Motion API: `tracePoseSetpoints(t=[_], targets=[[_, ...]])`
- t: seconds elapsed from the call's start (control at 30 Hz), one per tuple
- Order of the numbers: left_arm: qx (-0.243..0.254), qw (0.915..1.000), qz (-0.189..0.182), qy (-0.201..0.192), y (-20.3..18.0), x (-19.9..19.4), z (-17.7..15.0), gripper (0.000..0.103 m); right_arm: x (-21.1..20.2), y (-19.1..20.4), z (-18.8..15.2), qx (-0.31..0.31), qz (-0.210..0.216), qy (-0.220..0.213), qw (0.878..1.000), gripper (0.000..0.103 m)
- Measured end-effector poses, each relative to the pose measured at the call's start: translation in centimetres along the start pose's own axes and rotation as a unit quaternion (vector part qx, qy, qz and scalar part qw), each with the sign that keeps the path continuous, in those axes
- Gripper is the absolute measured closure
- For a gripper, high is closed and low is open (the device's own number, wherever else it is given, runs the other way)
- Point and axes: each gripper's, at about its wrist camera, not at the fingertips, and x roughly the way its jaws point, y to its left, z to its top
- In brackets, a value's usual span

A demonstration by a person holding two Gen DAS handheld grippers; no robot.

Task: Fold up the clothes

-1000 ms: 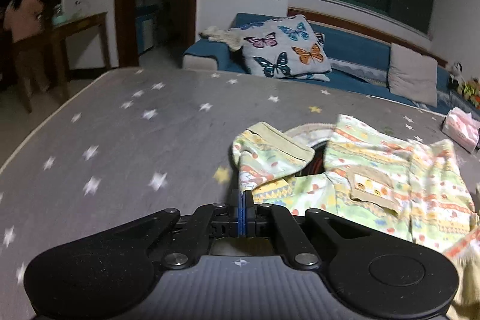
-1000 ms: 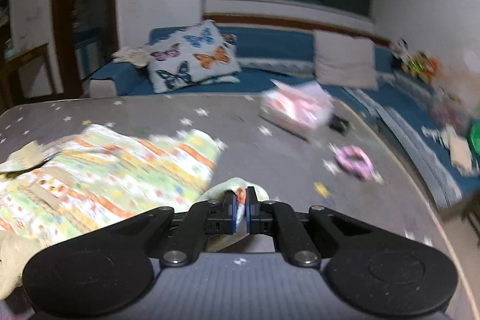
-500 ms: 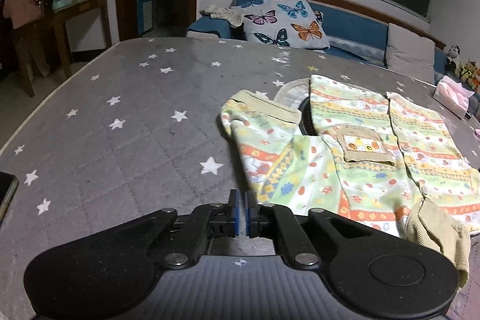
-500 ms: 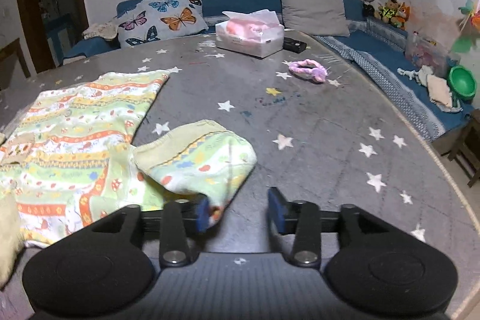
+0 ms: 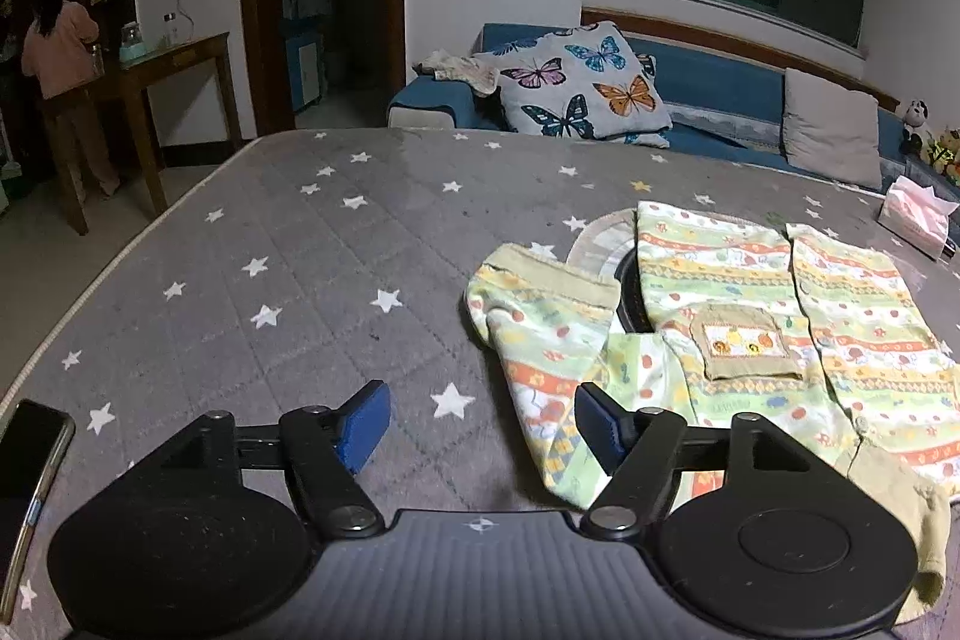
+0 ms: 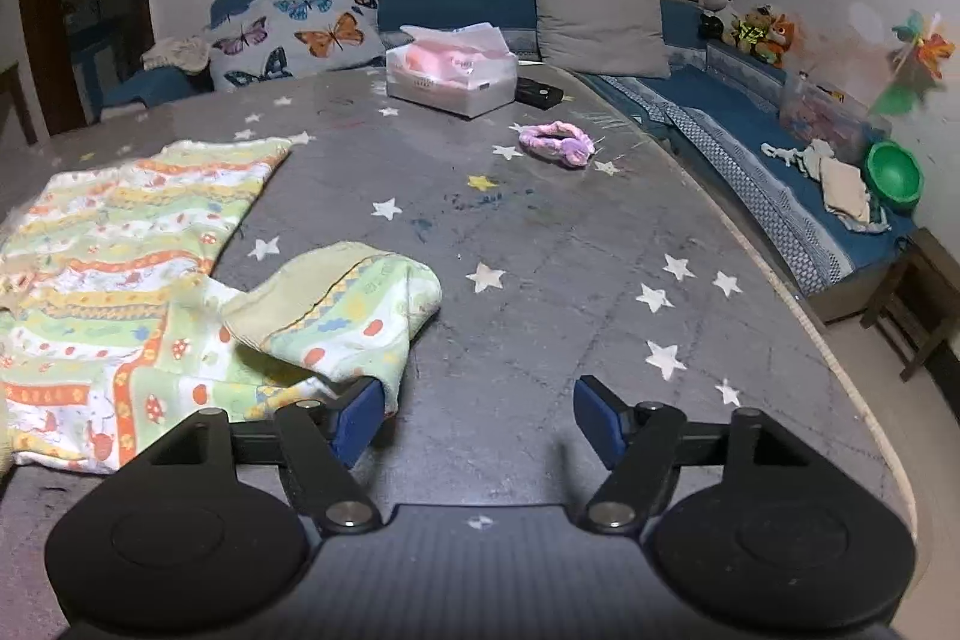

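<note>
Star-print mattress (image 5: 312,244): both tools, left (image 5: 478,426) and right (image 6: 478,417), have now opened.

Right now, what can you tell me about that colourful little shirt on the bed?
The shirt is soft, thin printed cloth: green, yellow and orange bands with small pictures, tan cuffs, a tan chest pocket. It lies flat, front up, on the grey starred mattress. Both sleeves are folded inward, and one sleeve touches a finger of the open right gripper.
</note>
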Motion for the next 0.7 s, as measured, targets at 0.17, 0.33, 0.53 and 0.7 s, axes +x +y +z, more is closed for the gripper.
tracePoseSetpoints(t=[0.17,0.33,0.53,0.7], targets=[[0.005,0.9999,0.003,-0.008,-0.2,-0.1,0.5,0.023,-0.4,1.1,0.0,-0.039,-0.036,-0.019,0.998,0.031],[0.011,0.9999,0.0,-0.007,-0.8,0.1,0.6,0.021,0.8,4.5,-0.4,-0.1,-0.019,-0.017,0.995,0.026],[0.018,0.9998,0.0,-0.005,-1.4,0.3,0.6,0.016,2.5,7.3,0.5,-0.13,-0.017,-0.035,0.991,0.026],[0.017,0.9998,0.003,-0.004,-1.3,0.6,0.6,0.012,2.6,4.2,2.7,-0.07,-0.08,-0.065,0.992,0.026]])
